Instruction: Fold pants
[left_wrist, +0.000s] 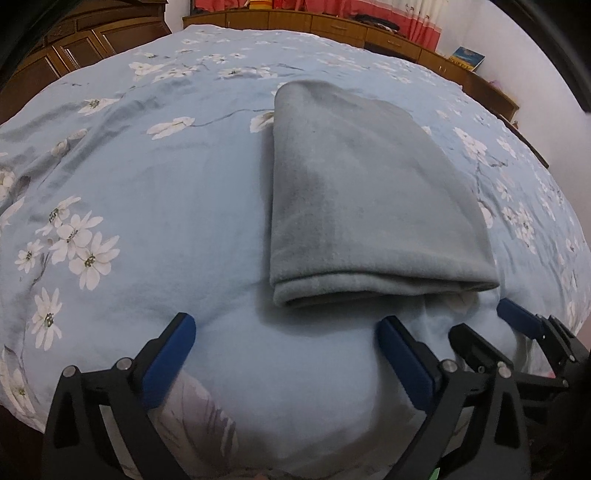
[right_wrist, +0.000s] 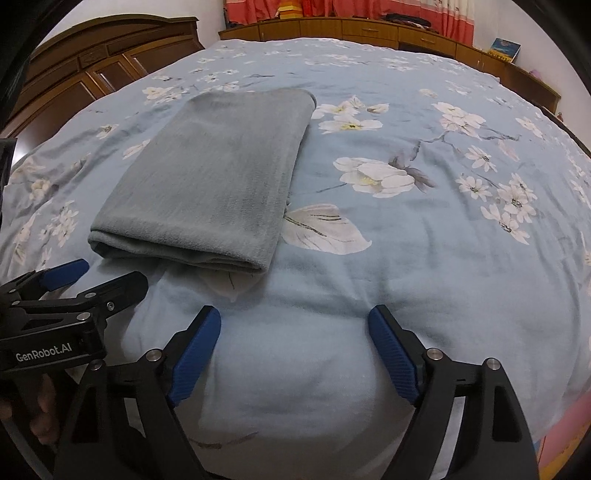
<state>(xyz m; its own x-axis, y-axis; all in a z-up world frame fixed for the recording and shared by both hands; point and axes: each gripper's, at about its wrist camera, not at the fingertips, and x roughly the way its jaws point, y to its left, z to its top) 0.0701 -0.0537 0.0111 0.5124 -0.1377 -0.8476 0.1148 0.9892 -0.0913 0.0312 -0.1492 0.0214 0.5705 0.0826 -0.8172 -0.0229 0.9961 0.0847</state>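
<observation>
Grey-blue pants, folded into a thick rectangle, flat on the flowered bedsheet, long axis running away up the bed. Just ahead of both grippers, near edge apart from the fingertips. Left gripper wide open, empty. Right gripper open too, empty. Left slightly nearer, arguably.

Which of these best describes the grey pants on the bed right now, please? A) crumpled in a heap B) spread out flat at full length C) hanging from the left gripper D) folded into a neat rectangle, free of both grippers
D: the pants lie folded on the bedspread, clear of the open left gripper and right gripper.
</observation>
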